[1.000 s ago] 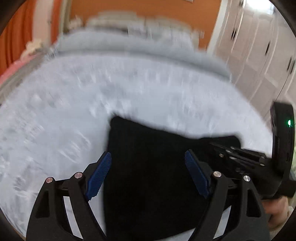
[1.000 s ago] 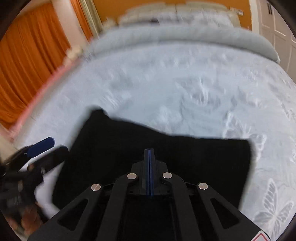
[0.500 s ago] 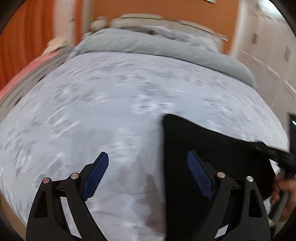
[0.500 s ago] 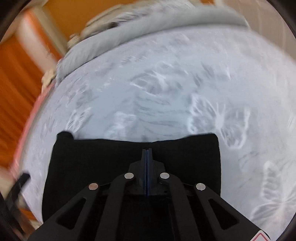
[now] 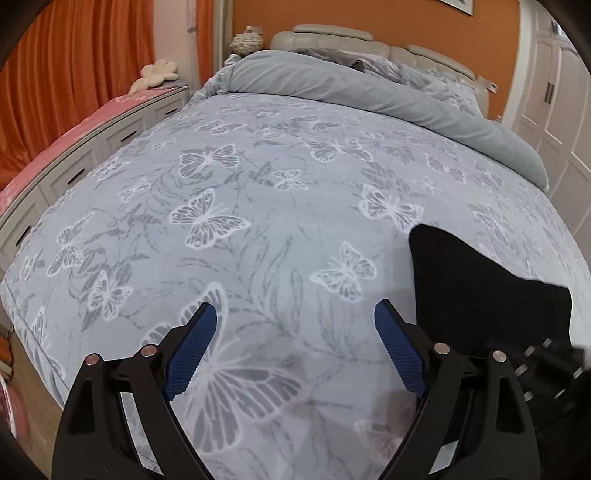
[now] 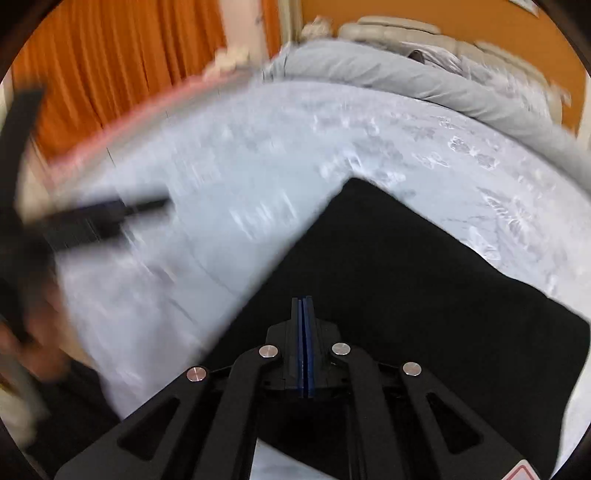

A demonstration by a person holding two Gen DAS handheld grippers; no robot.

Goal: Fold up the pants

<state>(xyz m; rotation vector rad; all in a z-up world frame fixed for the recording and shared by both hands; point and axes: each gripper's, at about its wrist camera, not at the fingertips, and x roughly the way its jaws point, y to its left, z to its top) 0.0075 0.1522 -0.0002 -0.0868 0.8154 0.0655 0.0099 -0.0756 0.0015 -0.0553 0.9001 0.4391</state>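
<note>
The black pants [image 6: 399, 280] lie folded into a compact rectangle on the butterfly-print bedspread [image 5: 258, 206]. In the left wrist view the black pants [image 5: 469, 280] show at the right edge. My left gripper [image 5: 295, 350] is open and empty over bare bedspread, to the left of the pants. My right gripper [image 6: 303, 314] has its blue pads pressed together, low over the near part of the pants; I cannot see any cloth between the pads. The right gripper's body [image 5: 543, 365] shows blurred at the right of the left wrist view.
A rolled grey duvet [image 5: 369, 85] and a headboard [image 5: 332, 35] lie at the far end of the bed. A white drawer unit with a pink top [image 5: 92, 136] runs along the left side. Orange curtains [image 5: 74, 62] hang left; white wardrobe doors [image 5: 561, 103] stand right.
My left gripper has swung left off the pants and stays open over bare bedspread. My right gripper stays shut over the pants while its view turns, and the pants now sit diagonally.
</note>
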